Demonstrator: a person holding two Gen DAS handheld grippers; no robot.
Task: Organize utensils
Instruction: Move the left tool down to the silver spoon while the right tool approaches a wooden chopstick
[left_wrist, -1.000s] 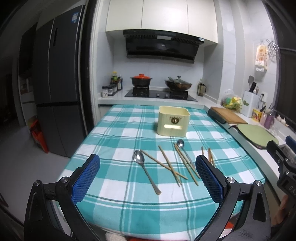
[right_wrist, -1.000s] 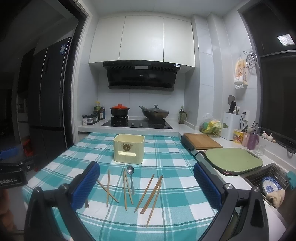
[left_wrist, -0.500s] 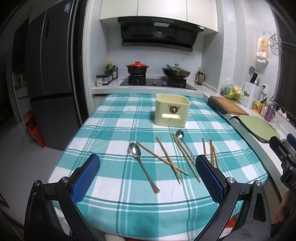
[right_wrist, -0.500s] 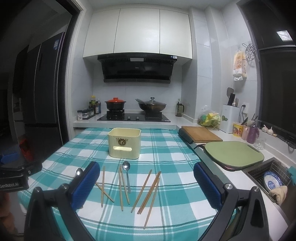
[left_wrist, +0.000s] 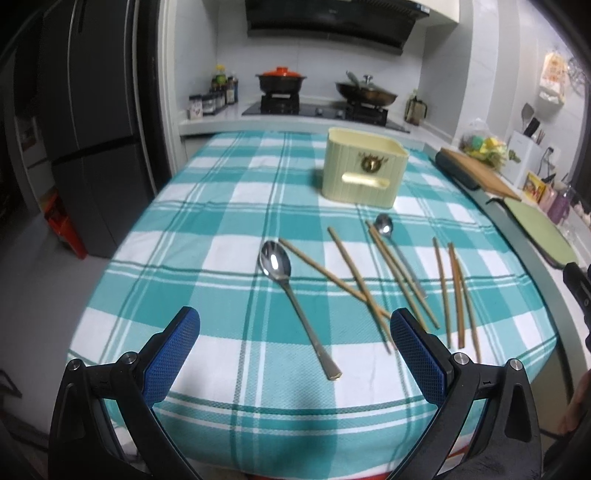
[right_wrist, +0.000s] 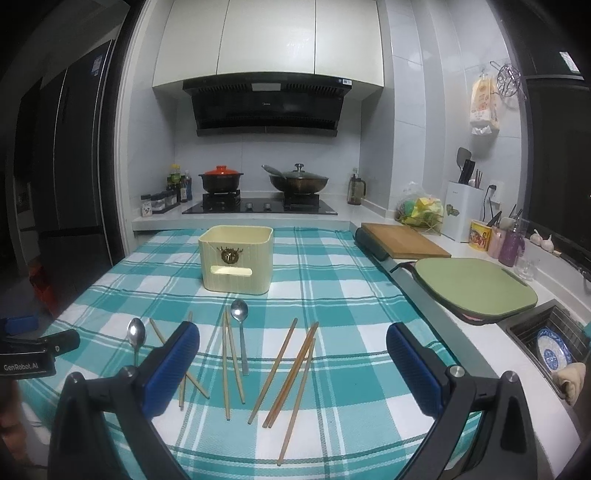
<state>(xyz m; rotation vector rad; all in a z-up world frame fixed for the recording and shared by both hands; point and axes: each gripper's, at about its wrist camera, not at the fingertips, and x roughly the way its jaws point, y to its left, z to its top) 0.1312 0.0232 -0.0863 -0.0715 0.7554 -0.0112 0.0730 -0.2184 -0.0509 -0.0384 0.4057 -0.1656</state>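
Observation:
Two steel spoons and several wooden chopsticks lie loose on a teal checked tablecloth. The large spoon lies just ahead of my left gripper, which is open and empty above the near table edge. The small spoon and chopsticks lie to its right. A cream utensil holder stands upright behind them. My right gripper is open and empty, with chopsticks, the small spoon and the holder ahead of it. The left gripper shows at the right wrist view's left edge.
A counter runs along the table's right side with a wooden board, a green mat and a sink with a blue plate. A stove with two pots stands behind. A dark fridge stands at left.
My left gripper has moved forward and tilted down toward the large spoon, so the utensils look closer. My right gripper has shifted slightly. Both stay open.

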